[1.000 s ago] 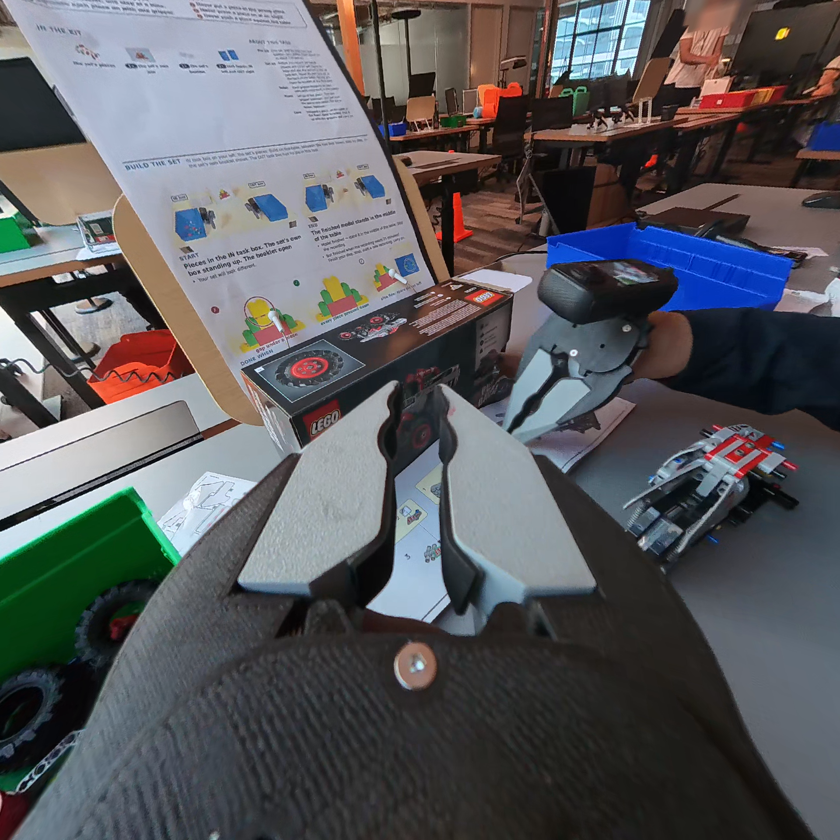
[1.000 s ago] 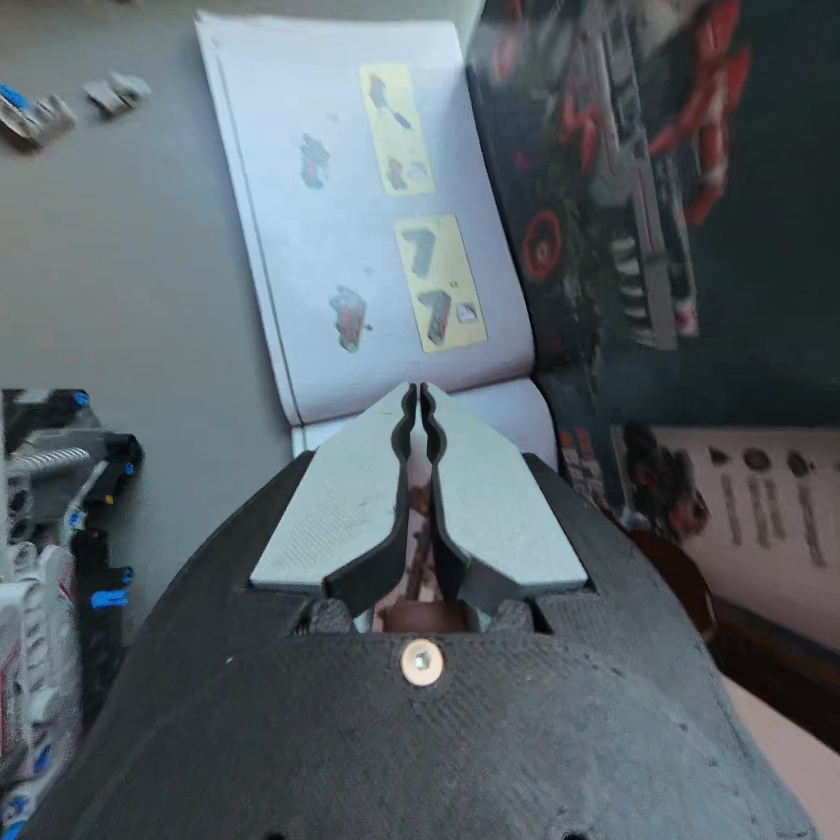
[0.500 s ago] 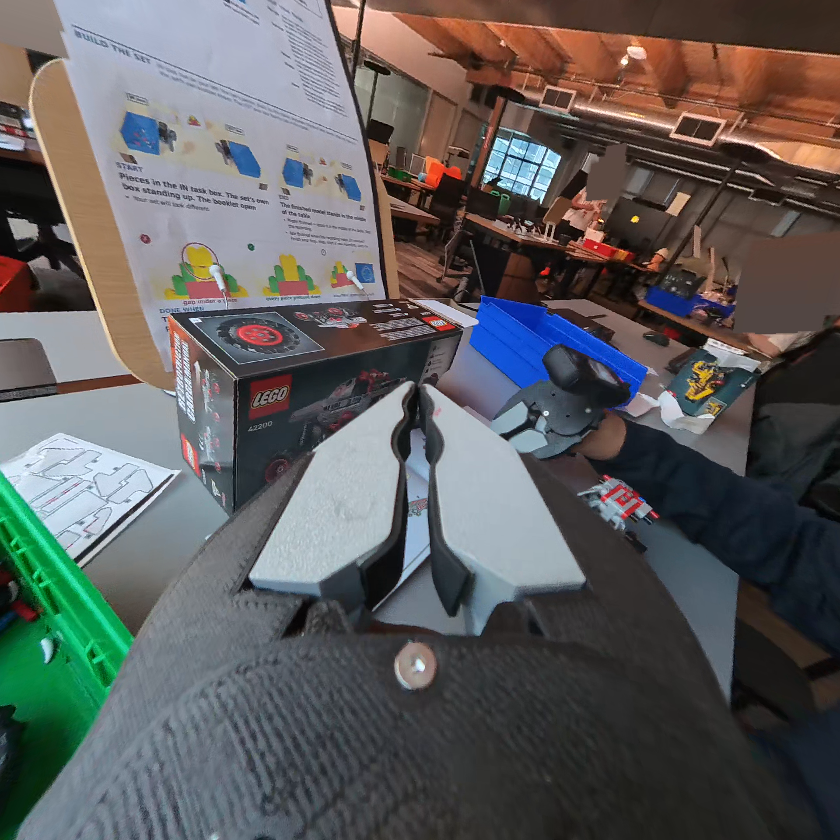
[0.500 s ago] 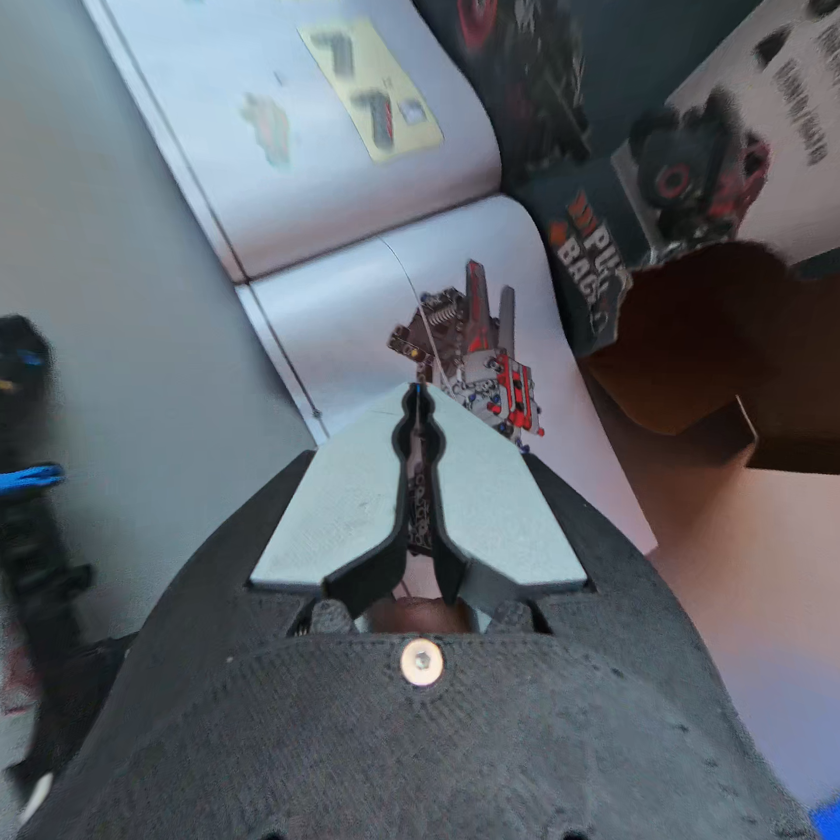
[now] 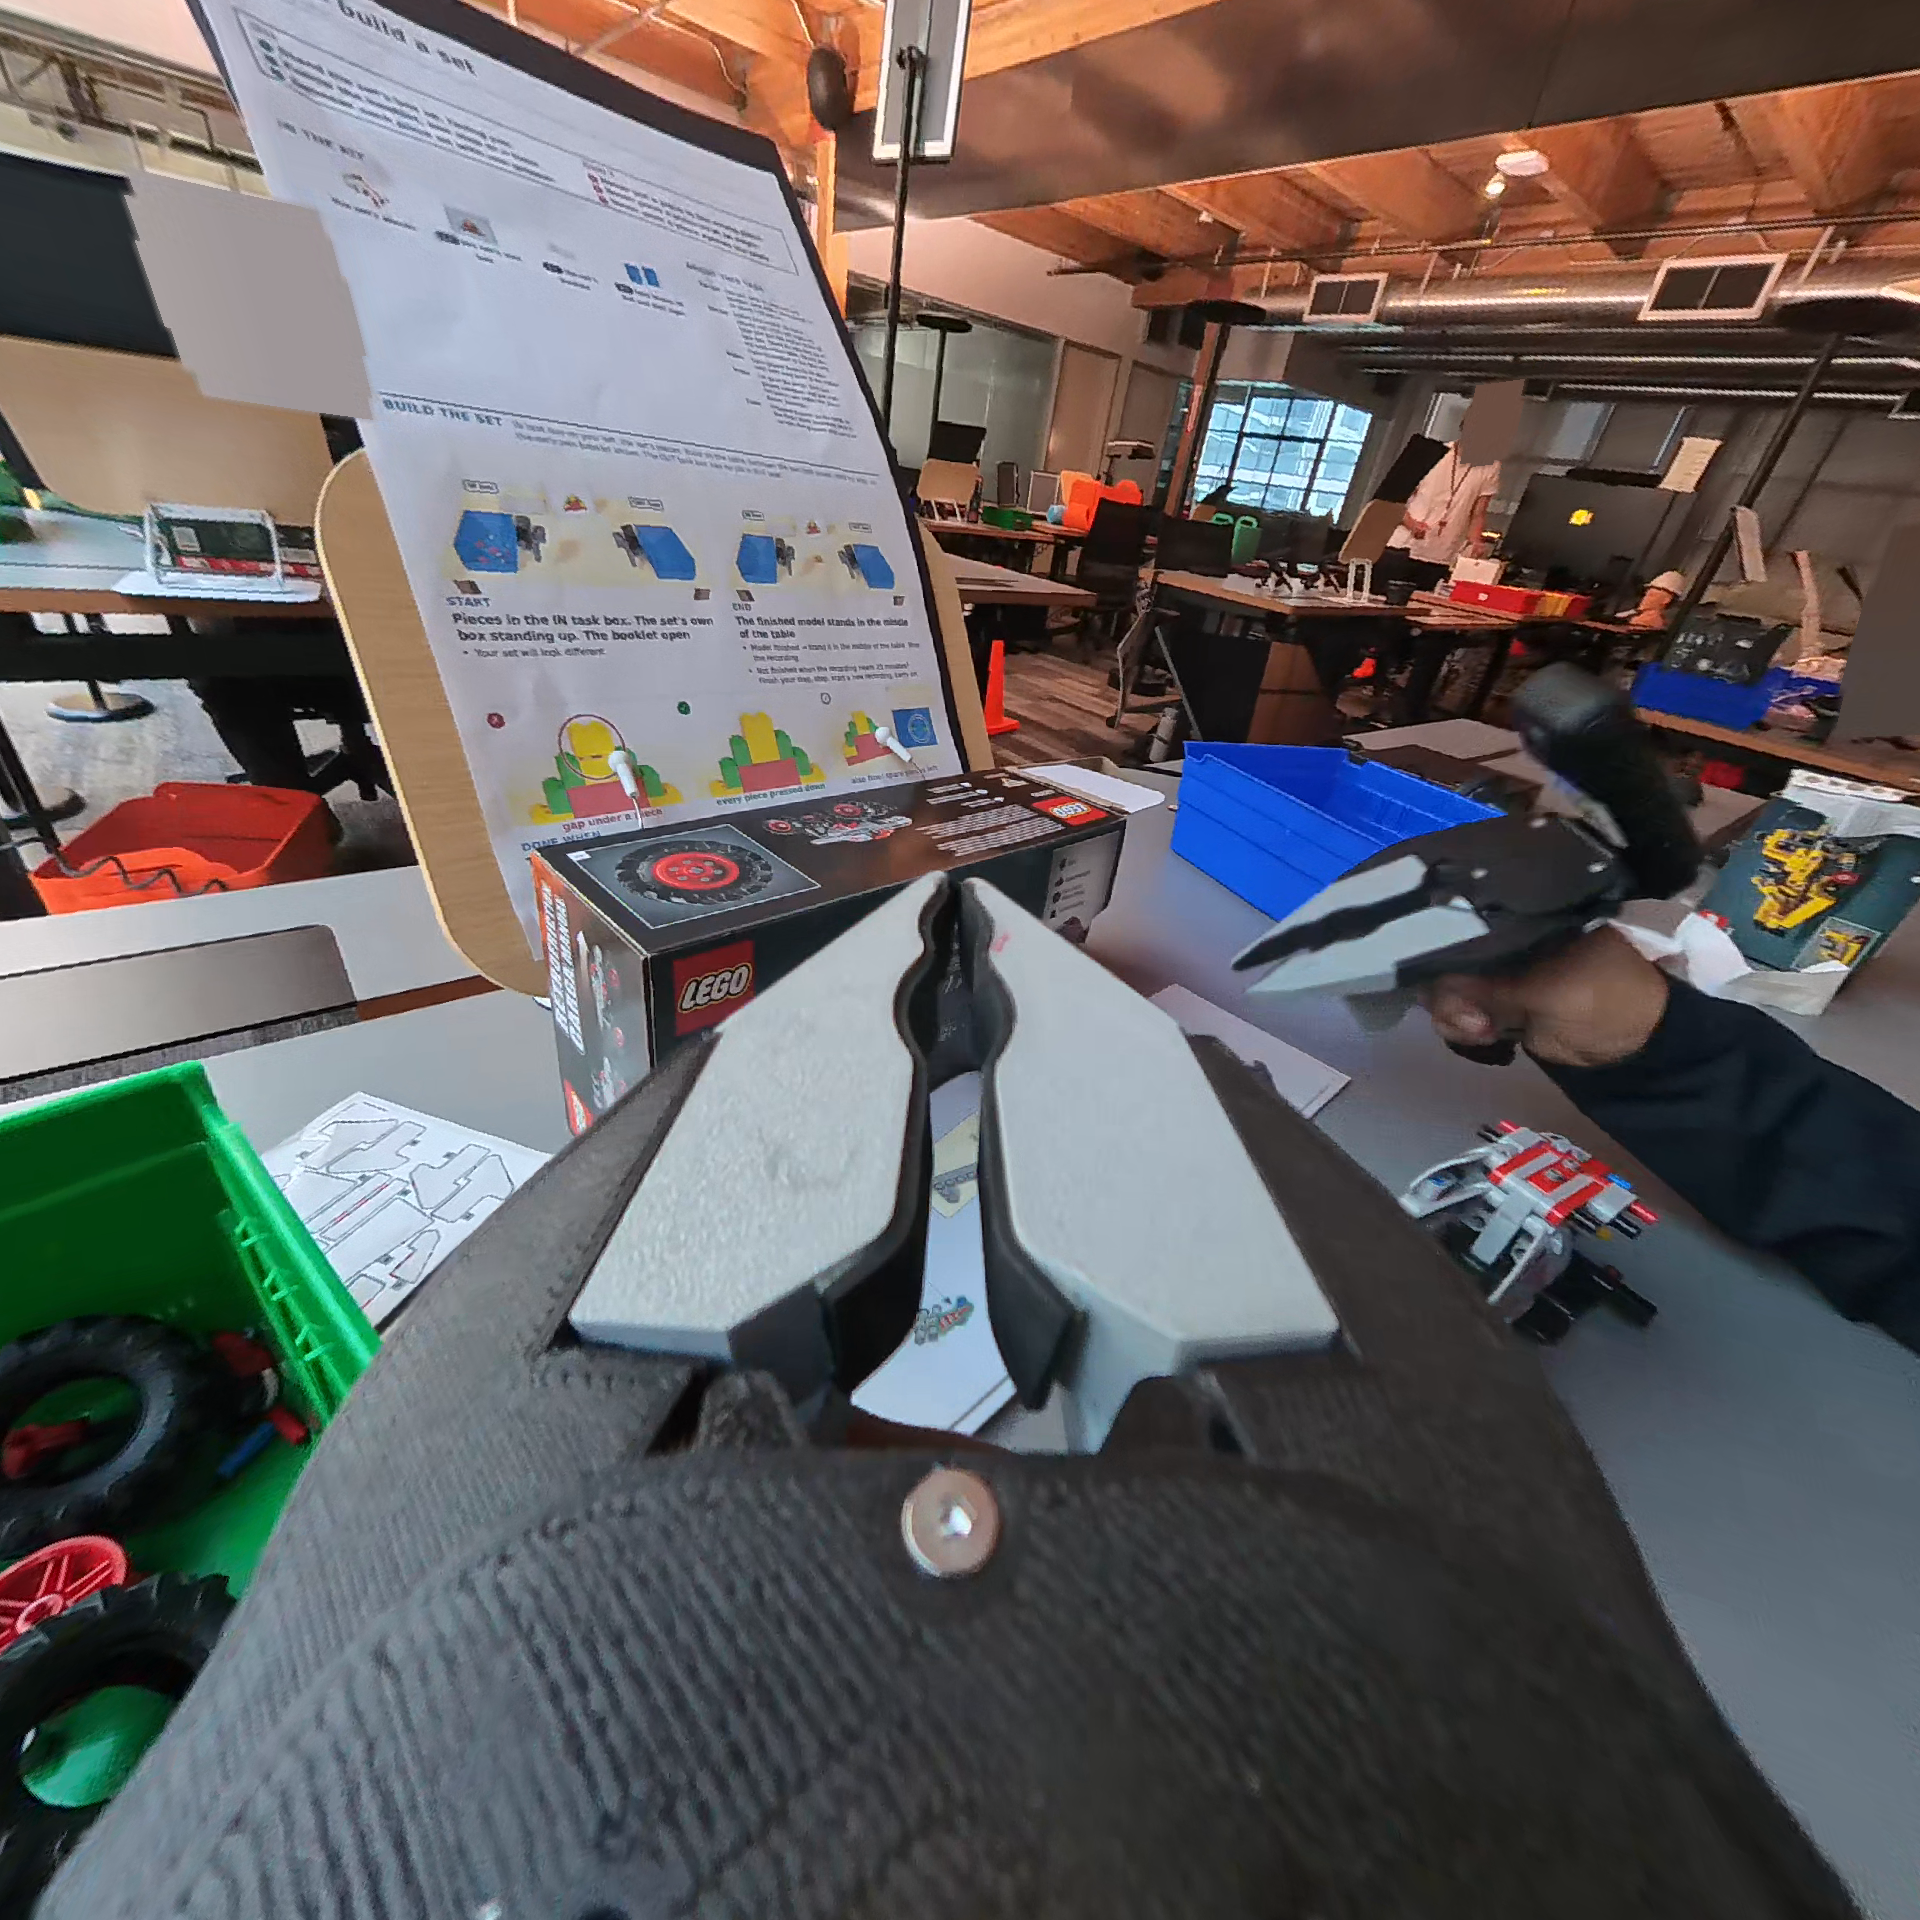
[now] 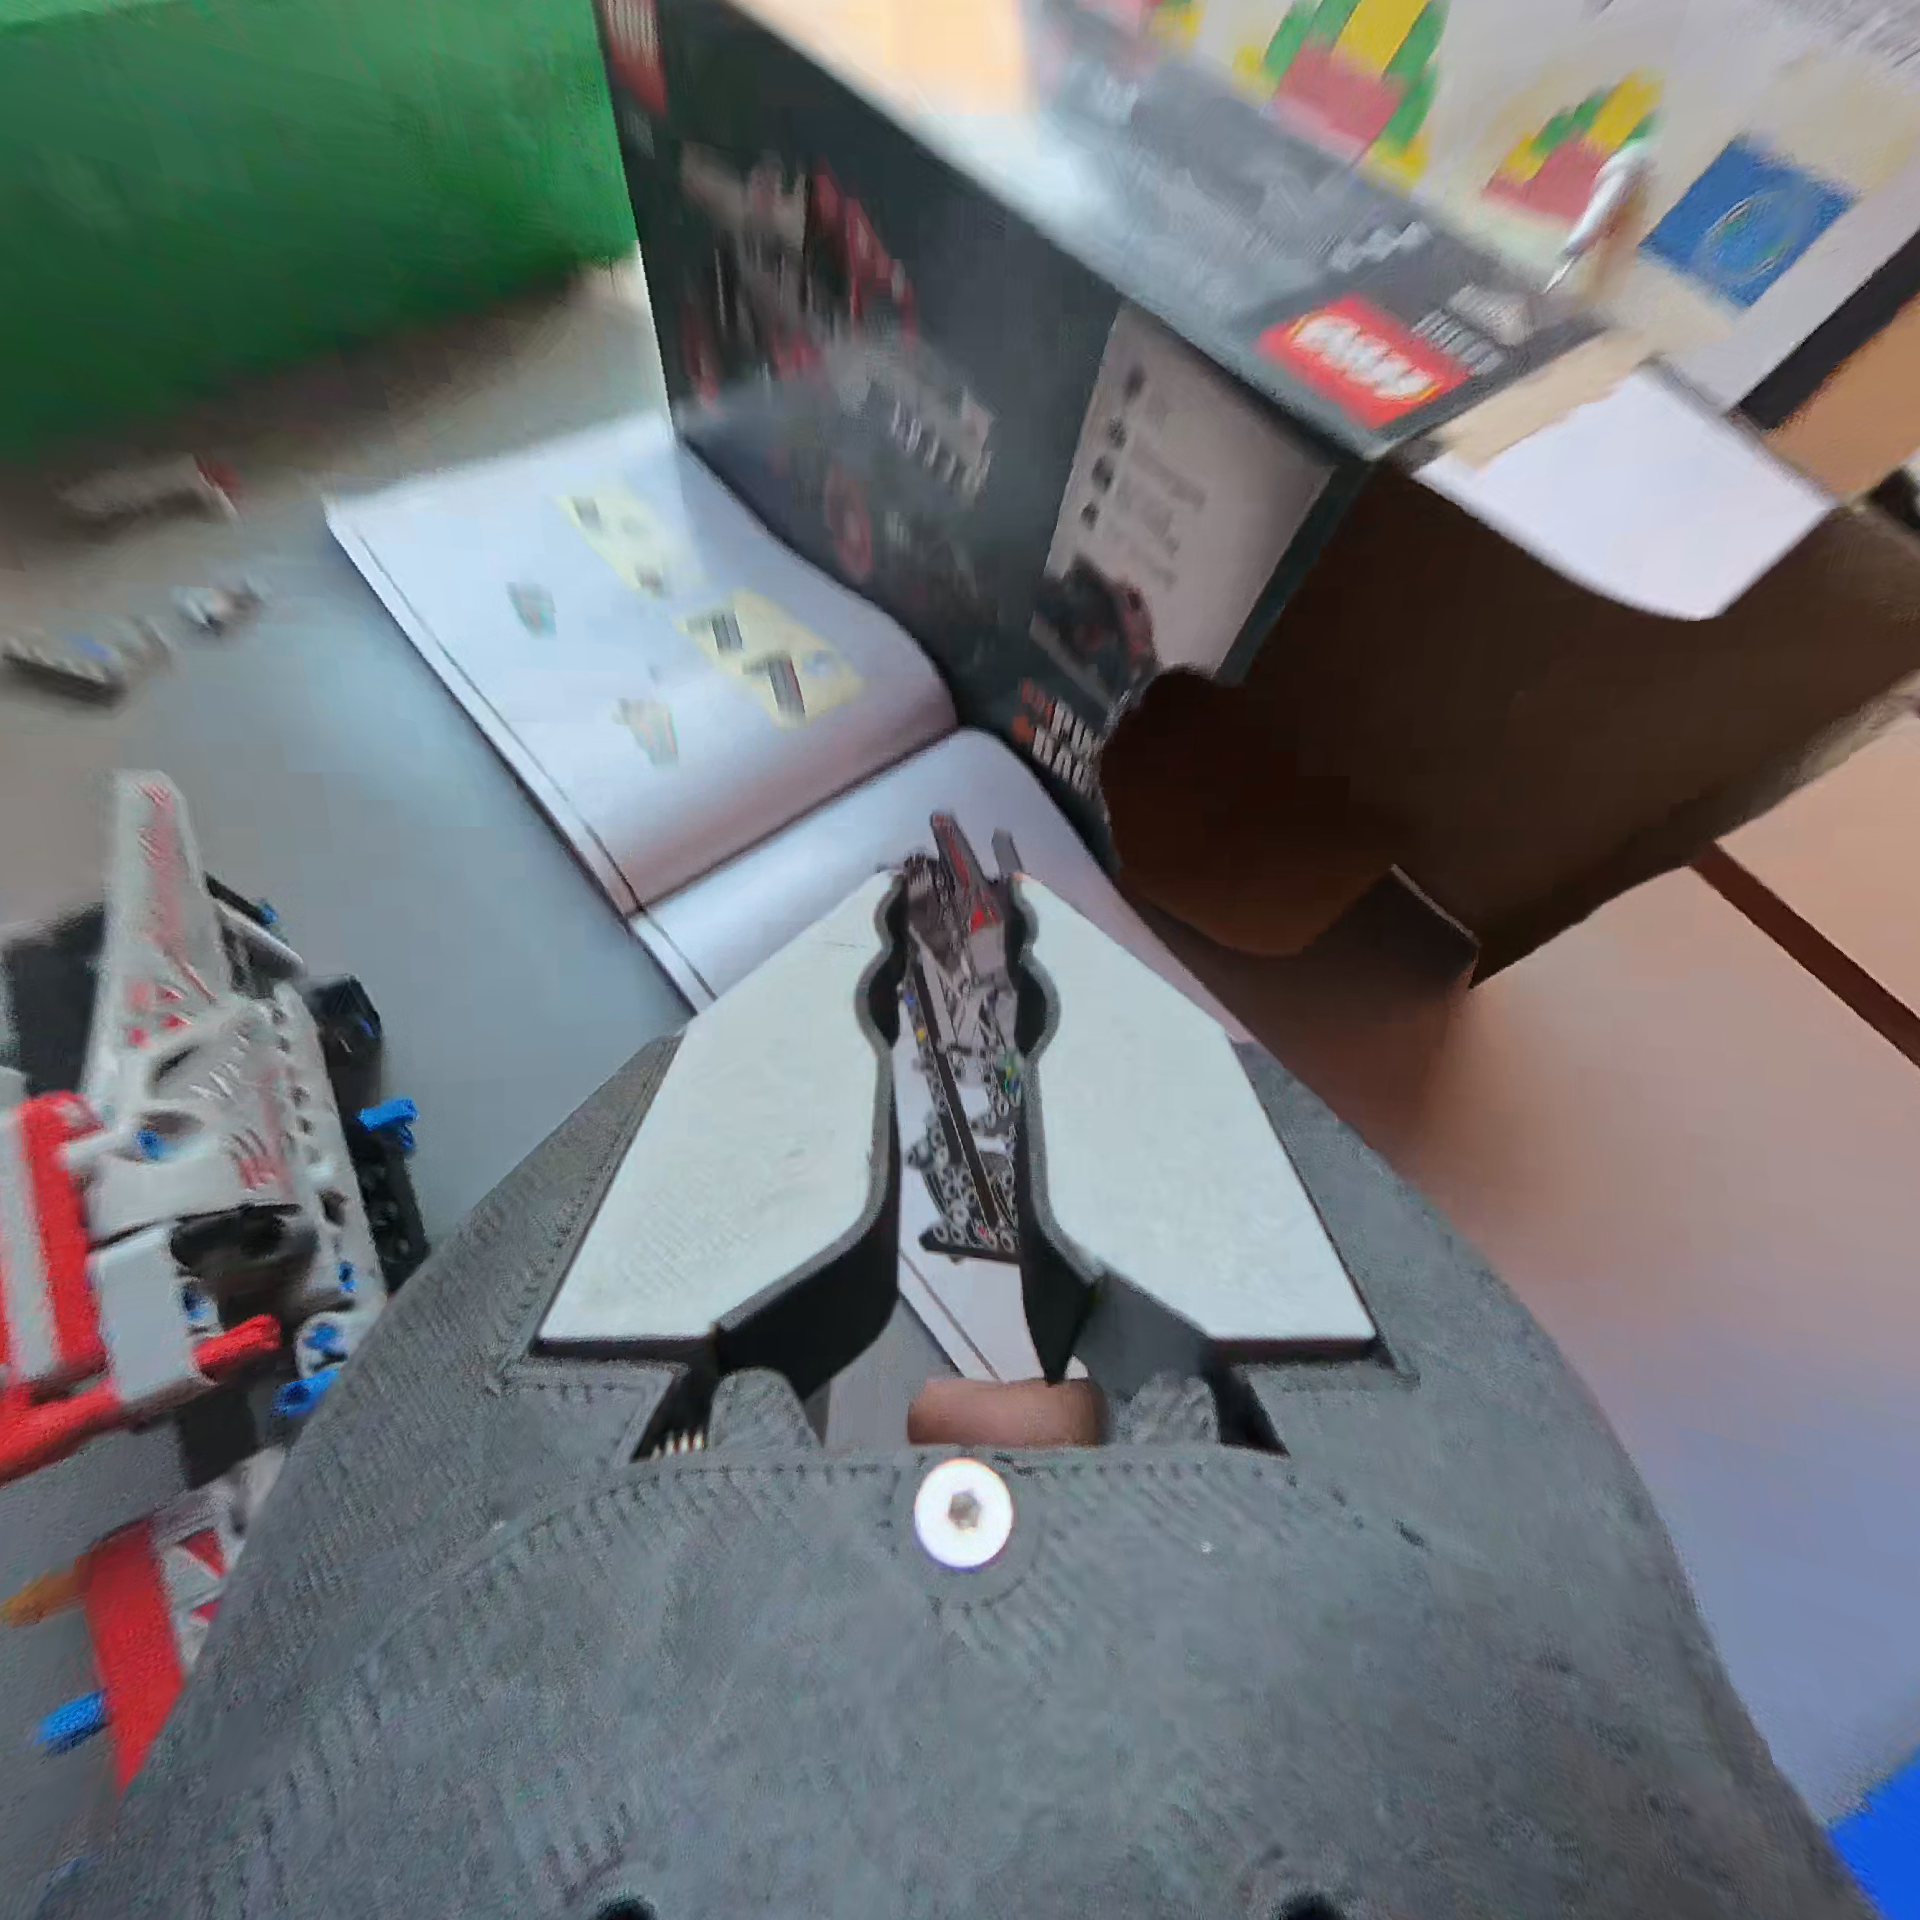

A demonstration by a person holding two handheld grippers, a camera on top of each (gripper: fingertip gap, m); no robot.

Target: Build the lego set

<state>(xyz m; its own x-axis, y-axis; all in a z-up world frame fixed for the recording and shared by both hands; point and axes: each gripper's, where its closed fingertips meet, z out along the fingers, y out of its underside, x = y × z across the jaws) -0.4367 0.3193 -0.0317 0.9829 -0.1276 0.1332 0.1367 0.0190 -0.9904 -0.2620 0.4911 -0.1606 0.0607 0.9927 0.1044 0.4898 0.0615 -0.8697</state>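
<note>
grey table (image 5: pixel 1714 1507): left tongs (image 5: pixel 954 902) closed, empty; right tongs (image 6: pixel 956 883) closed, empty, over open booklet (image 6: pixel 665 665).

Beside one black set box (image 5: pixel 831 935): one open booklet (image 6: pixel 665 665), one half-built model (image 5: pixel 1527 1216), one green bin (image 5: pixel 135 1226), one blue bin (image 5: pixel 1309 831), one sticker sheet (image 5: pixel 395 1195), two grippers (image 5: pixel 954 904) (image 5: pixel 1262 961).

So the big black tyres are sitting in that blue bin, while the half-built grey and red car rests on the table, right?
Not quite: the black tyres are in the green bin, at the near left of the left wrist view. The blue bin stands farther back, and no tyres show in it. The half-built grey and red car does rest on the table.
</note>
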